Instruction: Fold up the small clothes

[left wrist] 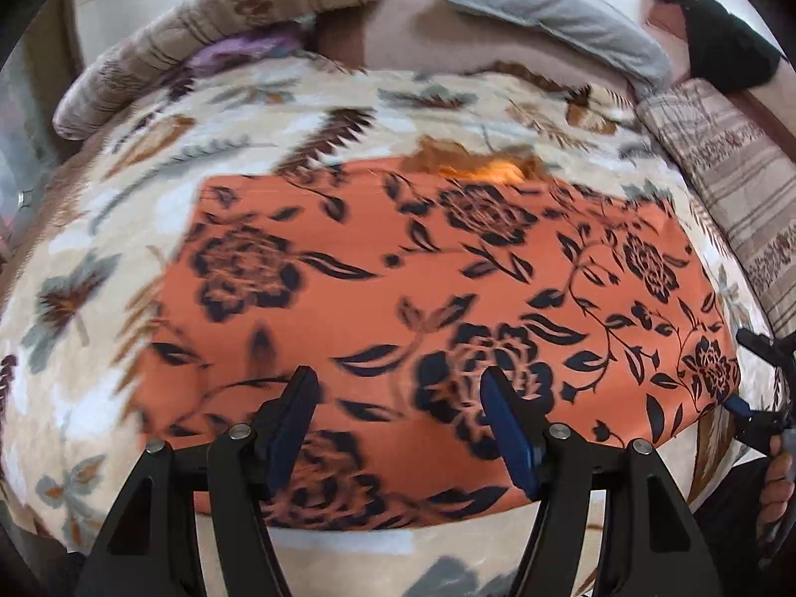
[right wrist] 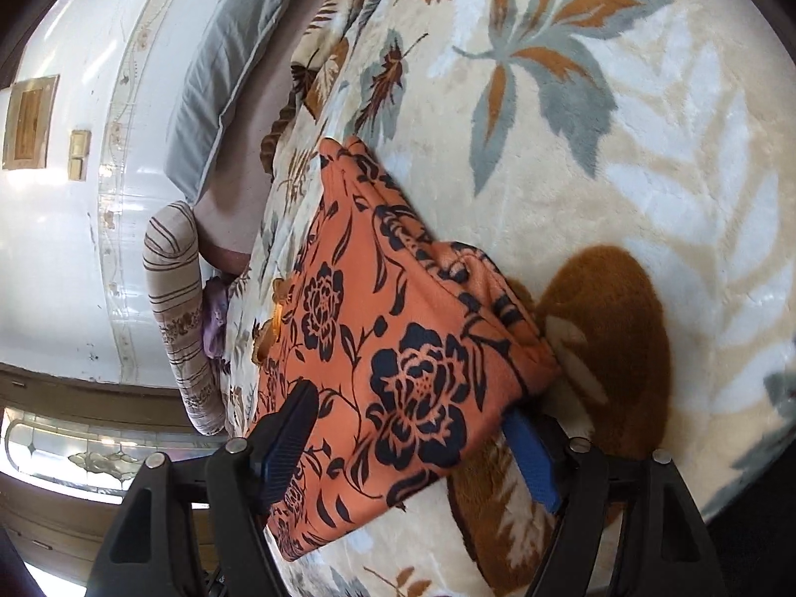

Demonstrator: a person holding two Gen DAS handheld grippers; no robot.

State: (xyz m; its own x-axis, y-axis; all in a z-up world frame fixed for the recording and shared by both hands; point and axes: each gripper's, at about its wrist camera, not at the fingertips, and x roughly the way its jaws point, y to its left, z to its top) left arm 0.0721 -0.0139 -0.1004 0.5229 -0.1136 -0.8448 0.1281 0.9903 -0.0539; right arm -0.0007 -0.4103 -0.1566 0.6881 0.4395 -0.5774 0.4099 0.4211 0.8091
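Left gripper (left wrist: 398, 413) nearest the lens, pitched steeply down over the near part of the orange floral garment (left wrist: 423, 298), jaws spread wide with nothing pinched, blue pads clear of the cloth. Right gripper (right wrist: 413, 438) rolled over sideways at the garment's right corner, jaws parted around the cloth's edge, one blue pad (right wrist: 535, 462) tucked beneath it, no squeeze visible; bare fingers (left wrist: 776, 487) wrapped on its handle. Garment spread flat across the middle of the bed's leaf-print blanket (left wrist: 99, 229), pillows (left wrist: 547, 15) along the far edge.
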